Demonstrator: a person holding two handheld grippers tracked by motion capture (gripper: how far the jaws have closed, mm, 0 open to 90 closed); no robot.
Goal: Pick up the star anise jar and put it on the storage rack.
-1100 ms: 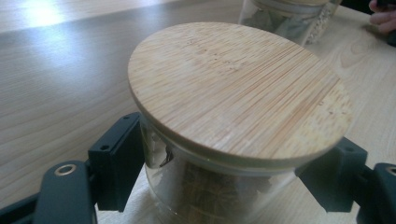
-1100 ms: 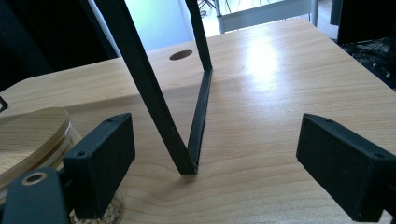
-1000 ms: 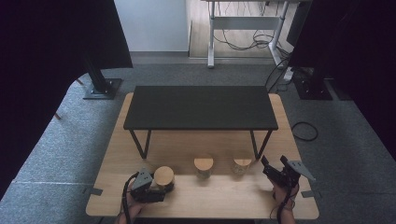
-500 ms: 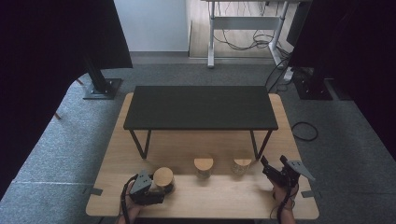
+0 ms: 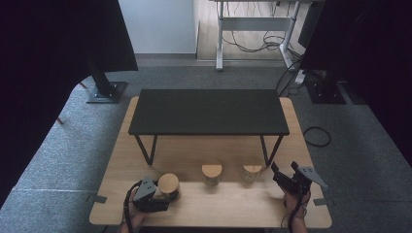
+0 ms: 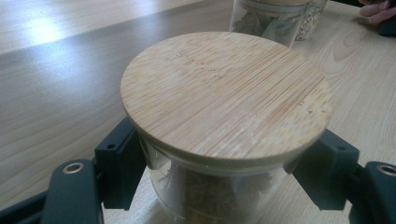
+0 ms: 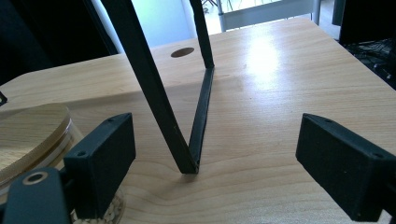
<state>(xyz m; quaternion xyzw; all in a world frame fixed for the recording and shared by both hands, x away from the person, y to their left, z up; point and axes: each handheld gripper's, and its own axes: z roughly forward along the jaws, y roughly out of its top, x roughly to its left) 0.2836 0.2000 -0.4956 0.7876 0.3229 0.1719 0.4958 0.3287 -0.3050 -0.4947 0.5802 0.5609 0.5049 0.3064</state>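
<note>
Left gripper has its jaws clamped on the near-left jar, the glass one with the bamboo lid. They've just been closing, and from the left gripper view the pads now press the glass on both sides right under the lid, so the grab looks done. What's inside looks like dried spice, maybe star anise, hard to say through the glass.

That jar sits at the near-left of the wooden table, base on the wood as far as I can tell, so no lift yet. Two more lidded jars stand in a row to its right: middle jar and right jar, both just in front of the little black shelf.

Right gripper hangs at the near-right with jaws wide apart and nothing between them, pointing past the shelf's leg, the right jar just beside its left pad.

My guess: grip is done, and everything after it is left, meaning lifting and putting the jar somewhere, maybe onto the shelf. The other two haven't been touched.
</note>
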